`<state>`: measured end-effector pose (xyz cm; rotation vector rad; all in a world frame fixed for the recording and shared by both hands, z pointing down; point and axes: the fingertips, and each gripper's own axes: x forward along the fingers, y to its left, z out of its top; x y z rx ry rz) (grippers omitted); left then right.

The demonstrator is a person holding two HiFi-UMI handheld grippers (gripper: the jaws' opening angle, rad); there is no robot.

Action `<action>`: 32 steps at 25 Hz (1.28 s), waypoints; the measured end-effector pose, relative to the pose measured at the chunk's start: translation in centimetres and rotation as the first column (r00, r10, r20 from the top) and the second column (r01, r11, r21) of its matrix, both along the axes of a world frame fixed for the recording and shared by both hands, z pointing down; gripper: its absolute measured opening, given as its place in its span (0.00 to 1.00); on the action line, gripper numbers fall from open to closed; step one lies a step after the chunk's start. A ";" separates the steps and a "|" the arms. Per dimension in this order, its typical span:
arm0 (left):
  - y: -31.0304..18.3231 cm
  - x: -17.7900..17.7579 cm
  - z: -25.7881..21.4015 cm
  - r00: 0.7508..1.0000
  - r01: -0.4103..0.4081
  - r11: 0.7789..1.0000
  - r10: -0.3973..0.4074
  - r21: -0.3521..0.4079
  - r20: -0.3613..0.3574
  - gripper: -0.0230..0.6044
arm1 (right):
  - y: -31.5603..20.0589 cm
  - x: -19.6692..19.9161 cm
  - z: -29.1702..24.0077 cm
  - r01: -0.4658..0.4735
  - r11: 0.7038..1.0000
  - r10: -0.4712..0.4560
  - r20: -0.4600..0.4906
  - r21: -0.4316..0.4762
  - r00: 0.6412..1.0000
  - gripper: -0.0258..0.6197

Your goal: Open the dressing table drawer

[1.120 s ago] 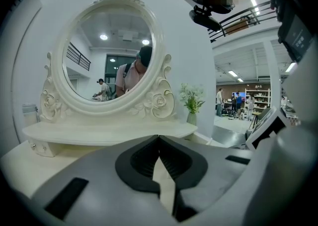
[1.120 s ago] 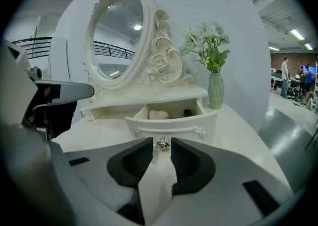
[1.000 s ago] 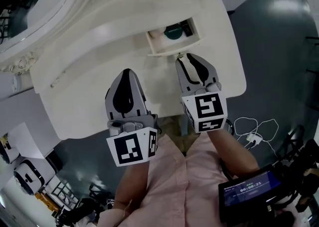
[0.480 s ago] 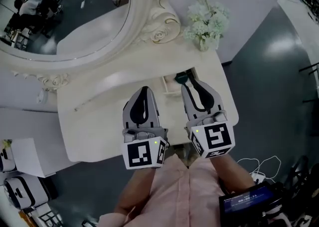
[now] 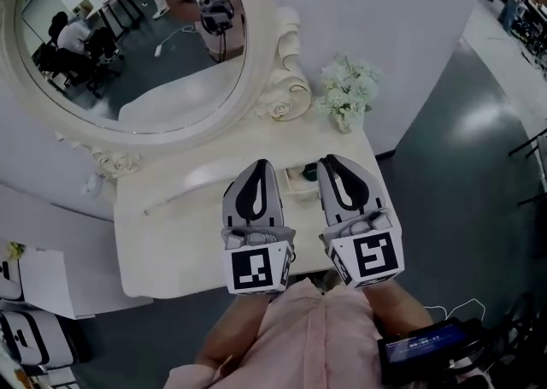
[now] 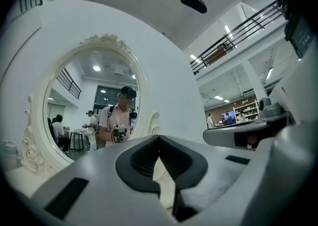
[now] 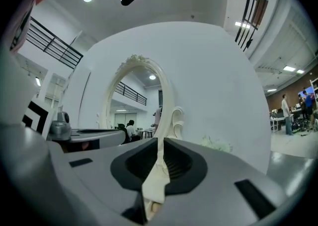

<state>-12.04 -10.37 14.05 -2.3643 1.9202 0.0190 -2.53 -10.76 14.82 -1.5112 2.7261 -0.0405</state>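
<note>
Room: head view; dark grey floor [image 5: 461,173], pale wall at the far side.
Table: white dressing table [image 5: 171,242], oval mirror [image 5: 128,45] in a carved frame along its far side.
Flowers: white flowers [image 5: 346,92] stand at the far right corner of the table top.
Drawer: small drawer [image 5: 299,182] on the right part of the table, pulled out toward the near side, its inside open to view. It shows in the gap between the two gripper tips. Something dark lies in it, too small to name.
Left gripper: left gripper [image 5: 256,165] hangs over the table just left of the drawer, pointing far.
Right gripper: right gripper [image 5: 332,160] just right of the drawer, overlapping its right edge; contact can't be told here.
Person: pink shirt [image 5: 299,336] at the near edge.

Left gripper view: jaws pressed together at the tips, nothing pinched [image 6: 159,138].
Beyond: the mirror [image 6: 89,106] reflects a person in a pink shirt holding a gripper.

Right gripper view: jaws have just been closing, now down to a narrow slit, nothing between them [image 7: 158,143]. Cream table surface shows through the slit.
Beyond: mirror [image 7: 134,106] left of centre, flowers [image 7: 216,144] just over the right jaw.
</note>
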 end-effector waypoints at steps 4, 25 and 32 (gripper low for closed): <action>0.2 0.2 -0.5 1.000 -0.002 1.000 0.002 0.013 -0.003 0.07 | 0.4 -0.1 -0.8 0.003 0.999 -0.003 -0.010 0.032 1.000 0.09; 0.2 1.7 0.9 0.999 -0.020 1.000 0.020 -0.002 -0.030 0.07 | 0.3 -0.3 0.5 0.024 0.999 -0.022 -0.032 0.034 0.999 0.07; 0.2 1.6 1.3 1.000 -0.022 1.000 0.022 -0.016 -0.021 0.07 | 0.3 0.0 0.4 0.007 0.999 -0.005 -0.050 0.046 0.999 0.07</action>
